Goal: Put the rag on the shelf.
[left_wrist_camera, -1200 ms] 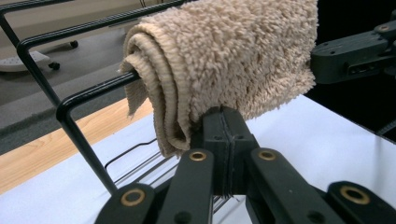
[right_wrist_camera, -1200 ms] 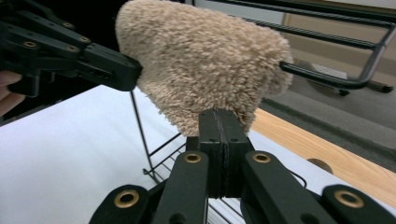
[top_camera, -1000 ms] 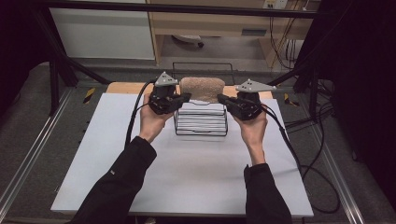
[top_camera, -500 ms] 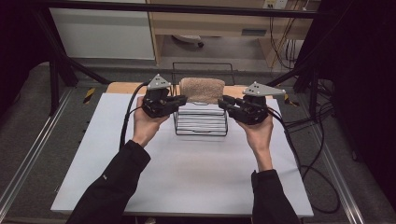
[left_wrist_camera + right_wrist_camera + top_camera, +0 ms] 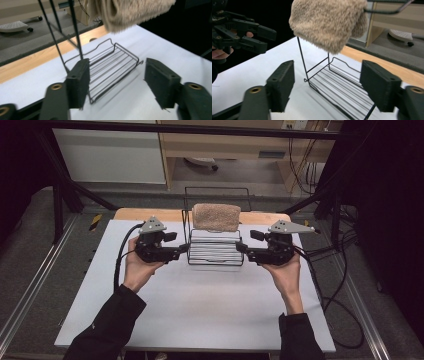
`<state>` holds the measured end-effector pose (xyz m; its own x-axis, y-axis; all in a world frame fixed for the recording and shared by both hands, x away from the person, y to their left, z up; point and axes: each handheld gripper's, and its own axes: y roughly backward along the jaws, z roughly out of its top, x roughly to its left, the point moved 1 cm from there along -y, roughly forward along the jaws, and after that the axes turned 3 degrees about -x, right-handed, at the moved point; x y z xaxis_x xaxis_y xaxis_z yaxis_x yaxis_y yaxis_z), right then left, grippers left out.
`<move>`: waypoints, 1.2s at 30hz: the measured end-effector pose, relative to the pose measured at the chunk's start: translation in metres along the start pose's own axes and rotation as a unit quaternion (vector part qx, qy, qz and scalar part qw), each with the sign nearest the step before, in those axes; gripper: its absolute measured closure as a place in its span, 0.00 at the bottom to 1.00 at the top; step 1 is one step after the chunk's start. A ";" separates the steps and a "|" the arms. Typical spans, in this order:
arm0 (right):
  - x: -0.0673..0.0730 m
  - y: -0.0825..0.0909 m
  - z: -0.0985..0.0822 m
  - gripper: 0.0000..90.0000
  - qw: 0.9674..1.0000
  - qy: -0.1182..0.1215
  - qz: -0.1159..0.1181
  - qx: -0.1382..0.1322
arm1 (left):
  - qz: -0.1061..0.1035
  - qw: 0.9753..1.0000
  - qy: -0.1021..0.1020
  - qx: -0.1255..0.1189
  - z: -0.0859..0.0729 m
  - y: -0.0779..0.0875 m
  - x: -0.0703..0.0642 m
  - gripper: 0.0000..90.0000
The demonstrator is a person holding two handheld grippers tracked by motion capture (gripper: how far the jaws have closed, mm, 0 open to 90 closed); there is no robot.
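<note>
Both hand-held grippers stand released, one at each side of a black wire rack (image 5: 215, 251) on the white table (image 5: 200, 305). In the high view the left gripper (image 5: 181, 249) sits just beside the rack's left edge and the right gripper (image 5: 241, 248) just beside its right edge, each pointing inward at the rack. Their jaws have just been opening, and nothing is between the pads of either one.

A beige folded towel (image 5: 216, 216) hangs over the rack's top bar at the far side, above the ribbed wire shelf. In the left gripper view the black pads (image 5: 79, 82) stand well apart, with the near corner of the wire rack (image 5: 110, 65) seen between them and the towel (image 5: 130, 12) hanging overhead. In the right gripper view the towel (image 5: 328, 23) drapes above the wire rack (image 5: 337, 82), the pads (image 5: 282, 83) are spread wide, and the left gripper (image 5: 265, 38) shows farther off at the upper left.
</note>
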<state>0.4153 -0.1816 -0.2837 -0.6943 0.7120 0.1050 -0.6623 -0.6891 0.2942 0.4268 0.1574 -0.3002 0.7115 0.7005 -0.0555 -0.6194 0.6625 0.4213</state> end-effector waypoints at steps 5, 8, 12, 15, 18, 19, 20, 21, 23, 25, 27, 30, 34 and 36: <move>-0.003 0.005 -0.014 0.16 1.000 -0.009 0.002 0.010 | -0.001 1.000 0.006 0.006 -0.025 0.010 0.006 0.24; -0.005 0.007 -0.023 0.10 1.000 -0.013 0.001 0.014 | -0.003 1.000 0.011 0.008 -0.040 0.015 0.008 0.20; -0.007 0.008 -0.036 0.06 1.000 -0.011 0.001 0.020 | 0.000 1.000 0.011 0.013 -0.060 0.022 0.011 0.17; -0.009 0.008 -0.046 0.03 1.000 -0.013 0.006 0.023 | 0.003 1.000 0.012 0.017 -0.073 0.028 0.014 0.15; -0.009 0.009 -0.055 0.02 1.000 -0.011 0.005 0.028 | 0.005 1.000 0.015 0.020 -0.087 0.033 0.017 0.14; -0.009 0.009 -0.059 0.02 0.999 -0.010 0.006 0.030 | 0.006 1.000 0.014 0.022 -0.092 0.035 0.017 0.13; -0.008 0.008 -0.062 0.01 0.999 -0.010 0.007 0.034 | 0.008 1.000 0.014 0.024 -0.097 0.037 0.018 0.12; -0.008 0.008 -0.066 0.01 0.999 -0.008 0.008 0.038 | 0.009 1.000 0.013 0.027 -0.102 0.038 0.018 0.12; -0.009 0.009 -0.074 0.01 0.999 -0.007 0.010 0.042 | 0.011 0.999 0.013 0.033 -0.112 0.041 0.019 0.11; -0.009 0.009 -0.081 0.01 0.999 -0.012 0.013 0.048 | 0.014 0.999 0.014 0.039 -0.122 0.044 0.021 0.11; -0.010 0.008 -0.090 0.01 0.998 -0.012 0.017 0.054 | 0.015 0.999 0.016 0.043 -0.131 0.047 0.023 0.10; -0.010 0.008 -0.105 0.01 0.997 -0.014 0.021 0.068 | 0.018 0.998 0.022 0.048 -0.145 0.052 0.027 0.10; -0.013 0.010 -0.122 0.01 0.997 -0.019 0.021 0.078 | 0.021 0.998 0.030 0.056 -0.162 0.059 0.031 0.10; -0.016 0.012 -0.132 0.01 0.996 -0.024 0.019 0.085 | 0.023 0.997 0.030 0.060 -0.168 0.063 0.033 0.10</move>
<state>0.3809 -0.2188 -0.4073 -0.7017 0.6936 0.1629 -0.5748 -0.6862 0.4459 0.3555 0.2664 -0.4273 0.6597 0.7466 -0.0865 -0.6044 0.5954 0.5294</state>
